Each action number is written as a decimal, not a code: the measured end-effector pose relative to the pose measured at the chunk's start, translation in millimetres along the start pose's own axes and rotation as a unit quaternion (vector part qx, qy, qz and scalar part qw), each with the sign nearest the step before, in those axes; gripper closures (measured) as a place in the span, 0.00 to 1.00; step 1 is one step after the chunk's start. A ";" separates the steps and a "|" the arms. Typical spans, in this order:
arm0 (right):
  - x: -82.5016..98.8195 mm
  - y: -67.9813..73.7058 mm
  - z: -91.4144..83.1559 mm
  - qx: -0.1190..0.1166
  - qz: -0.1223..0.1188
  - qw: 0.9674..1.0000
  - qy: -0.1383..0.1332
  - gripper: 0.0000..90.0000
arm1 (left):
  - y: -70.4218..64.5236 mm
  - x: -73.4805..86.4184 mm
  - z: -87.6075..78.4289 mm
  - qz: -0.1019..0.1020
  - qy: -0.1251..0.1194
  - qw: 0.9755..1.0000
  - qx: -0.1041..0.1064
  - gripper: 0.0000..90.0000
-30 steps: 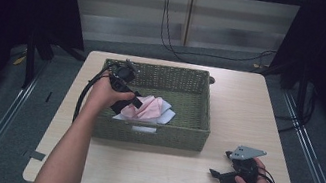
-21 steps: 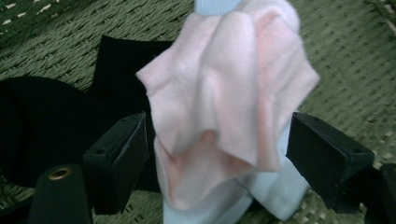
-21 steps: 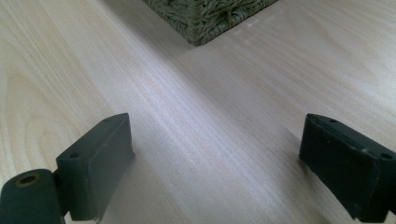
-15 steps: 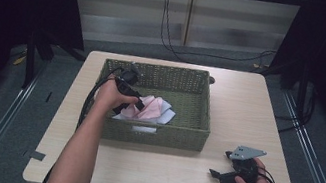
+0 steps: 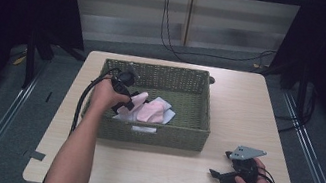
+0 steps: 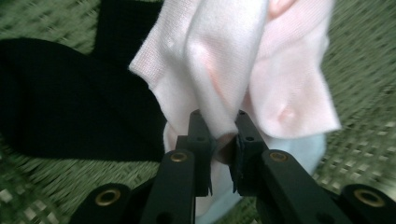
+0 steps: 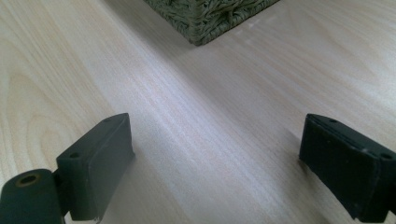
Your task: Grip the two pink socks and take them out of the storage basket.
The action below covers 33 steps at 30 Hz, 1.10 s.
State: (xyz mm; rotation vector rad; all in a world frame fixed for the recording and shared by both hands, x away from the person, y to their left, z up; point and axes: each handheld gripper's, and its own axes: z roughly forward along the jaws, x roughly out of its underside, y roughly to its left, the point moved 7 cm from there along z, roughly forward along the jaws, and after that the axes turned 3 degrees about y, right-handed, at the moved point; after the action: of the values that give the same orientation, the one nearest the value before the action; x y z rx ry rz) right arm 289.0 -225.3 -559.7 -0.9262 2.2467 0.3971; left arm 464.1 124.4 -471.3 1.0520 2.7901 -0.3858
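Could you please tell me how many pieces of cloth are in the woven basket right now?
3 visible: a pink cloth pinched by the left gripper, a black cloth beside it, and a pale blue cloth beneath. More may be hidden underneath.

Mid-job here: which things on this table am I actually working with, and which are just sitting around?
In play:
- left gripper, shut on the pink cloth
- basket holding the cloths

Lying about:
- black cloth on the basket floor
- pale blue cloth under the pink one
- right gripper, open, resting on the table near a basket corner
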 end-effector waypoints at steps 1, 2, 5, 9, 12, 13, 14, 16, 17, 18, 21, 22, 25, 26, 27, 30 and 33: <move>0.0 0.0 0.0 0.000 0.000 1.000 0.000 0.10 | -1.5 0.3 -6.4 -0.002 -0.001 1.000 0.002 0.89; 0.0 -0.1 0.1 0.000 -0.001 1.000 0.000 0.10 | -2.3 0.4 -11.2 -0.003 -0.002 1.000 0.003 0.89; -0.1 -0.1 0.0 0.000 -0.001 1.000 0.000 0.10 | -6.8 0.8 -24.2 -0.005 -0.006 1.000 0.012 0.89; -0.1 -0.1 0.0 0.000 -0.001 1.000 0.000 0.10 | -12.7 2.0 -35.1 -0.002 -0.008 1.000 0.025 0.89; -0.1 -0.1 0.0 0.000 -0.001 1.000 0.000 0.10 | -19.4 2.0 -42.6 0.000 -0.013 0.999 0.040 0.89; -0.1 -0.2 0.1 0.000 -0.002 1.000 0.000 0.10 | -21.6 2.3 -45.6 0.006 -0.013 0.999 0.042 0.89; -0.1 -0.1 0.0 0.000 -0.001 1.000 0.000 0.10 | -24.6 2.6 -47.4 0.007 -0.013 0.999 0.047 0.89; -0.1 -0.2 0.0 0.000 -0.001 1.000 0.000 0.10 | -28.5 3.0 -50.6 0.011 -0.015 0.998 0.054 0.89; 0.0 0.0 0.0 0.000 0.000 1.000 0.000 0.10 | -31.1 3.3 -52.1 0.012 -0.017 0.998 0.058 0.89; 0.0 0.0 0.0 0.000 0.000 1.000 0.000 0.10 | -32.9 3.9 -54.2 0.014 -0.017 0.998 0.061 0.89; 0.0 0.0 0.0 0.000 0.000 1.000 0.000 0.10 | -37.9 4.5 -61.2 0.021 -0.020 0.998 0.064 0.89; 0.0 -0.1 0.1 0.000 0.000 1.000 0.000 0.10 | -39.7 4.7 -63.6 0.022 -0.021 0.997 0.065 0.89; 0.0 0.0 0.0 0.000 0.000 1.000 0.000 0.10 | -46.6 6.2 -69.3 0.028 -0.020 0.997 0.071 0.89; 0.0 0.0 0.0 0.000 0.000 1.000 0.000 0.10 | -47.7 6.8 -70.7 0.032 -0.017 0.997 0.070 0.89; 0.0 0.0 0.0 0.000 0.000 1.000 0.000 0.10 | -49.9 7.0 -72.0 0.034 -0.018 0.997 0.070 0.89; 0.0 0.0 0.0 0.000 0.000 1.000 0.000 0.10 | -56.6 8.3 -76.8 0.040 -0.022 0.996 0.076 0.89; 0.0 0.0 0.0 0.000 0.000 1.000 0.000 0.10 | -62.1 9.3 -81.5 0.047 -0.025 0.995 0.079 0.89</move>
State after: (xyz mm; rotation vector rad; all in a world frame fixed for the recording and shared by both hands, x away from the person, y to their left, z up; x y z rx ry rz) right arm 289.0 -225.3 -559.7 -0.9260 2.2468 0.3972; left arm 413.1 108.4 -383.4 1.1856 2.6905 -0.6218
